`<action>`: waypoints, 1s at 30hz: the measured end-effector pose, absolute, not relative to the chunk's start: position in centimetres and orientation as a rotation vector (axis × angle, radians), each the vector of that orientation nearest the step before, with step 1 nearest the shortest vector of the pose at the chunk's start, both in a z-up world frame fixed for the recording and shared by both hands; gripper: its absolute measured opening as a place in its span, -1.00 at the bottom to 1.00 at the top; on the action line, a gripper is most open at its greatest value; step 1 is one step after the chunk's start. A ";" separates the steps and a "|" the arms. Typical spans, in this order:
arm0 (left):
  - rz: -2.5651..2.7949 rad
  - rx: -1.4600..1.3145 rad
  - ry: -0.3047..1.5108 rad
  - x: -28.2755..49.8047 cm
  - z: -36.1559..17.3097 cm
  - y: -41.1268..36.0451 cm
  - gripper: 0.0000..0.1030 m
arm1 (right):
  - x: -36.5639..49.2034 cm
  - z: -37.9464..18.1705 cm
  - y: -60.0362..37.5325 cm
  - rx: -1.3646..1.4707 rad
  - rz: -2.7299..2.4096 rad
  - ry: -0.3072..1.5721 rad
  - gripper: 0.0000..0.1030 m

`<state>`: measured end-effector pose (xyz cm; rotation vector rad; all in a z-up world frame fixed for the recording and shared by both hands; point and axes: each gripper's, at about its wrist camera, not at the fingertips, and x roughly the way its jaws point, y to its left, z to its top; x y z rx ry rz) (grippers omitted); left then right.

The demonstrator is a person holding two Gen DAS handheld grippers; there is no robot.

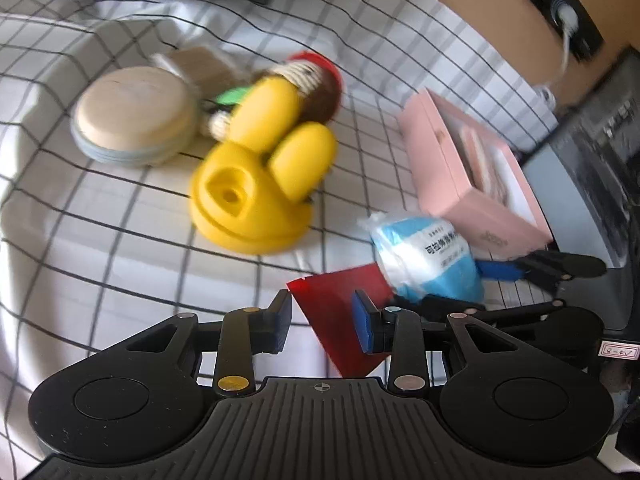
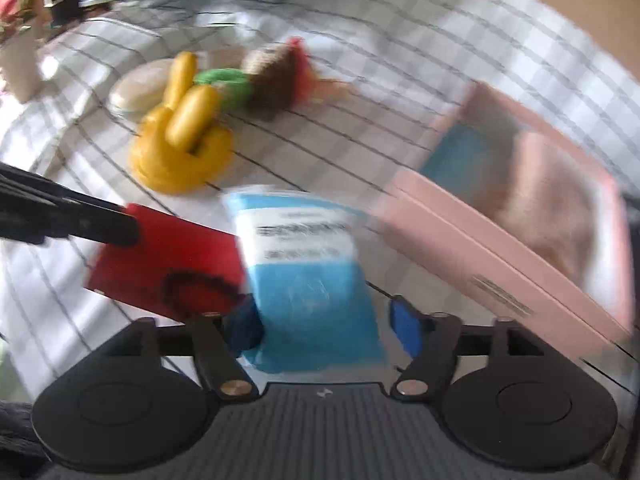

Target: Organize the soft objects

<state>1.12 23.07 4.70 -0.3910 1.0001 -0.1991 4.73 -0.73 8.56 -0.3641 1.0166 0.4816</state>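
A blue and white soft packet (image 2: 308,272) lies between the fingers of my right gripper (image 2: 326,326); the blur hides whether the pads touch it. In the left wrist view the packet (image 1: 424,256) sits to the right, with the right gripper's finger (image 1: 560,266) beside it. My left gripper (image 1: 322,322) is open over a red card (image 1: 340,312), not gripping it. The red card (image 2: 168,260) lies left of the packet. A yellow hand-shaped toy (image 1: 256,176), a knitted brown, red and green toy (image 1: 308,84) and a round beige cushion (image 1: 134,114) lie farther back on the checked cloth (image 1: 100,240).
An open pink box (image 1: 476,176) stands at the right, also in the right wrist view (image 2: 528,208). A dark grey bin (image 1: 592,184) stands behind it. A wooden board with a socket and plug (image 1: 564,16) runs along the back right.
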 end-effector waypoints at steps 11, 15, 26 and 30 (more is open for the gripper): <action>-0.324 -0.108 0.974 0.8 7.3 21.1 -0.30 | 1.3 8.4 -8.9 -0.202 0.347 0.985 0.66; -0.417 0.054 1.016 1.8 6.1 17.8 -0.30 | 0.2 8.0 -10.3 -0.175 0.323 1.001 0.66; -0.582 0.076 1.039 1.9 6.1 12.8 -0.30 | -1.8 6.2 -12.5 -0.056 0.311 1.038 1.00; -0.576 0.013 1.057 2.7 5.5 10.7 -0.30 | -2.4 5.7 -11.7 -0.128 0.310 1.020 1.00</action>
